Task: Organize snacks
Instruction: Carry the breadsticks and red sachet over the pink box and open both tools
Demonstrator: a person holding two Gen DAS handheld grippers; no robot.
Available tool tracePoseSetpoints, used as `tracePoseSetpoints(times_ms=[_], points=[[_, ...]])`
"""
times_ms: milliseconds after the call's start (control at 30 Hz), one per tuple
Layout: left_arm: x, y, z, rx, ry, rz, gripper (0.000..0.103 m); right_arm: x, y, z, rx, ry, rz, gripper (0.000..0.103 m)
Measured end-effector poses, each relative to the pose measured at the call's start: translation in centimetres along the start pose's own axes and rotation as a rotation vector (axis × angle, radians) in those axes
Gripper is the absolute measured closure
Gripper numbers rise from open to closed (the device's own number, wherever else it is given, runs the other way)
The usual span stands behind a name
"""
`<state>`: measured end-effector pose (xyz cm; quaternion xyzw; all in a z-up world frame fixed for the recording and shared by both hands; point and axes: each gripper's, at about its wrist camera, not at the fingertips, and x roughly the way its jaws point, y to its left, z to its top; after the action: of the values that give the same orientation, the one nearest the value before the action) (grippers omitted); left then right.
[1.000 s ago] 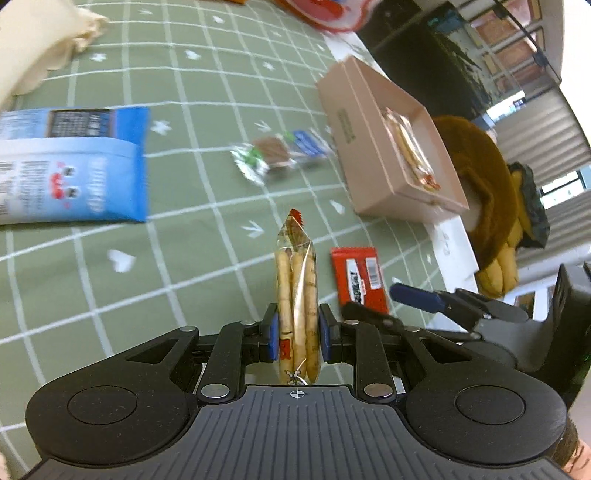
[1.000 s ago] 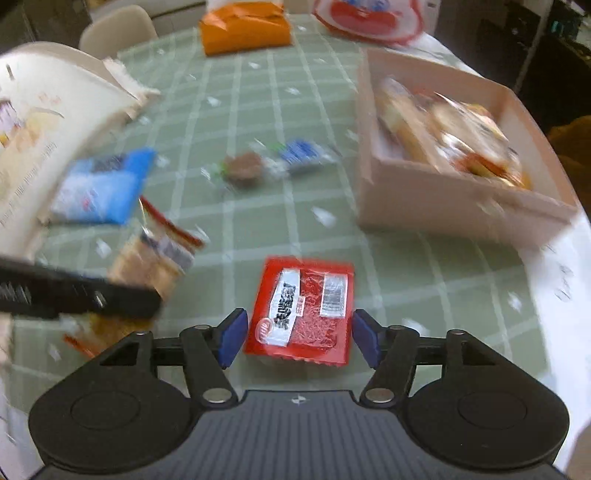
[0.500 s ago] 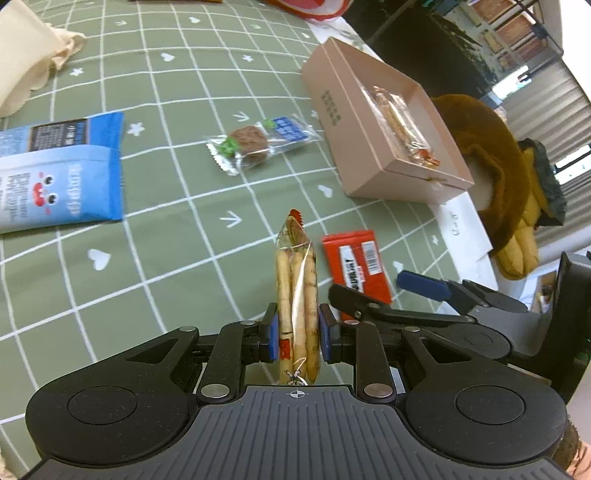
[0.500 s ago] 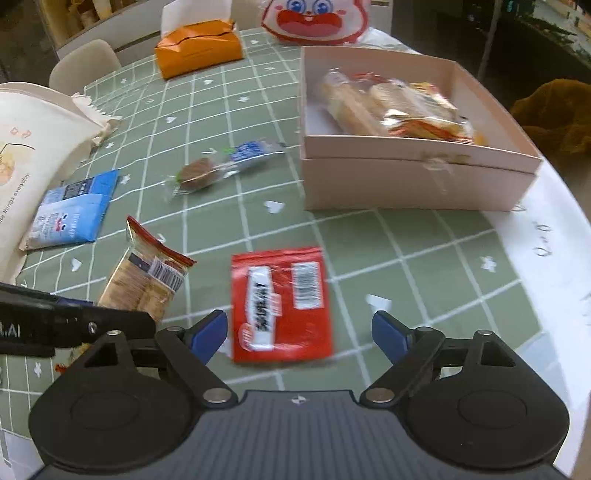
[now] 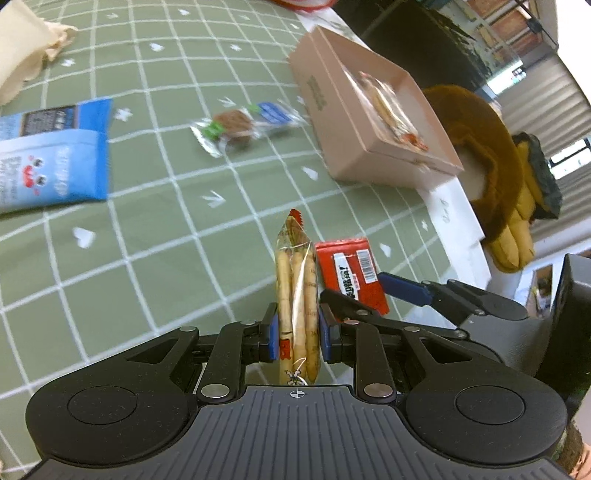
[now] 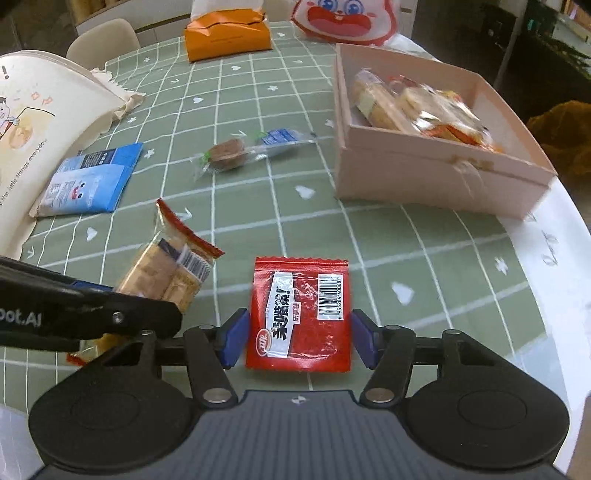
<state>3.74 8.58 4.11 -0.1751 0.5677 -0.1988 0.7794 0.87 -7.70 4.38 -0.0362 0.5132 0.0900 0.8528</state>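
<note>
Left tongs (image 5: 296,328) clamp breadstick pack (image 5: 296,291); right tongs (image 6: 298,341) closing astride red sachet (image 6: 300,314), flat, light, slippery: pinch side edges

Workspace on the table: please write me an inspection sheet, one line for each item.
Surface: green checked tablecloth, white table edge at right.
Job's things: pink box with wrapped snacks inside; red packet flat on the cloth; breadstick packet; blue packet; clear-wrapped round snack.
Clutter: orange bag, cream tote bag, cartoon-face bag.
Grippers: left gripper shut on the breadstick packet; right gripper closing, jaws either side of the red packet, not pressing.
Cables: nothing seen.
Surroundings: brown plush toy, chair.
</note>
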Motion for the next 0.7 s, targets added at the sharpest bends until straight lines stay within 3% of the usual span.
tracePoseSetpoints(times_ms=[200, 333, 467, 600, 700], points=[[1.4, -3.1, -1.1, 0.06, 0.039, -0.04, 0.078, -3.0, -3.2, -1.5, 0.067, -0.029, -0.019, 0.044], [1.0, -5.6, -0.7, 0.092, 0.011, -0.084, 0.078, -5.2, -5.9, -1.8, 0.116, -0.06, -0.044, 0.045], [-3.3, -9.3, 3.4, 0.15, -0.147, -0.154, 0.078, -9.8, -8.8, 0.2, 0.156, -0.174, -0.055, 0.045], [-8.4, -12.8, 8.3, 0.219, -0.32, -0.164, 0.078, -16.7, -11.2, 4.9, 0.136, -0.373, -0.086, 0.045], [-10.4, -14.9, 11.2, 0.256, -0.388, -0.147, 0.078, -20.9, -12.8, 8.4, 0.142, -0.484, -0.084, 0.045]])
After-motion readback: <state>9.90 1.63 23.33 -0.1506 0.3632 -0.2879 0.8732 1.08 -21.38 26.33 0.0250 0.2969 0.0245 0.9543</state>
